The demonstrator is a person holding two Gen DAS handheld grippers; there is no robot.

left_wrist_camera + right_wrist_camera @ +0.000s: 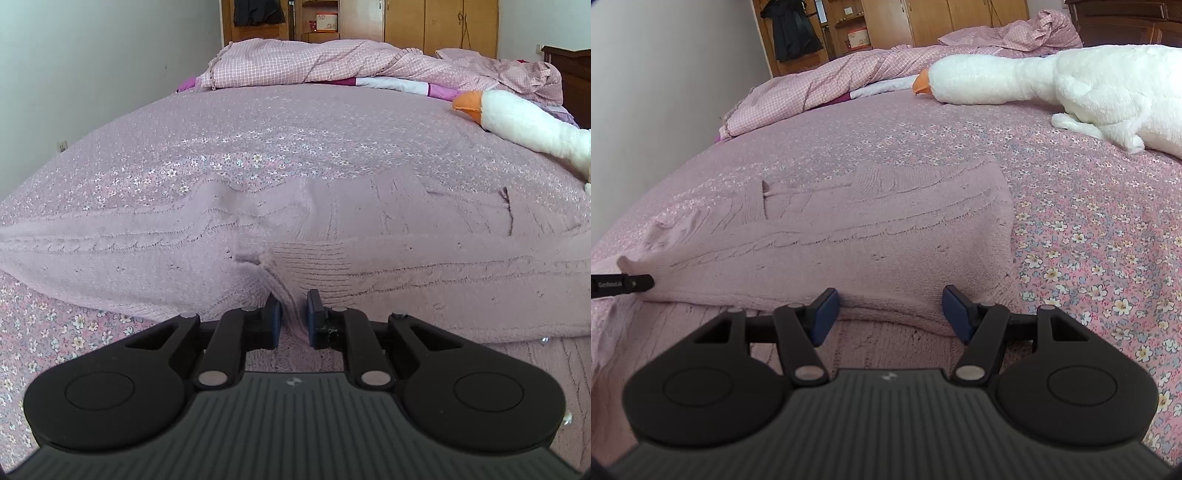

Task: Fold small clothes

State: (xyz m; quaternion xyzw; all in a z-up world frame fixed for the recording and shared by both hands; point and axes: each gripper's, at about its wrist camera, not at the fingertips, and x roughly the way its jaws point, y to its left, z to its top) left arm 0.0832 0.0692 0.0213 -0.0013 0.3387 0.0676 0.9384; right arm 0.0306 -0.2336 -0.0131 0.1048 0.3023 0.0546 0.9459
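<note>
While you work over the bed (295, 122), its pink flower-print cover fills both wrist views, with a crumpled checked quilt (295, 62) bunched along the far end. Your task garment, a pale pink knitted sweater (849, 240), lies spread across the near part of the bed, one layer folded over another so that a thick folded edge runs right in front of both tools. A large white plush goose (1071, 81) with an orange beak lies on the cover beyond the sweater, well apart from it, on your right side.

Your left gripper (294, 314) has its jaws drawn close together, clamped on a pinched ridge of the sweater's knit that rises between the blue pads. Your right gripper (890, 310) sits with its jaws spread wide apart, the sweater's folded edge lying between them and just ahead, not gripped. In the right wrist view, a black tip of the left tool shows at the far left edge, touching the sweater.
</note>
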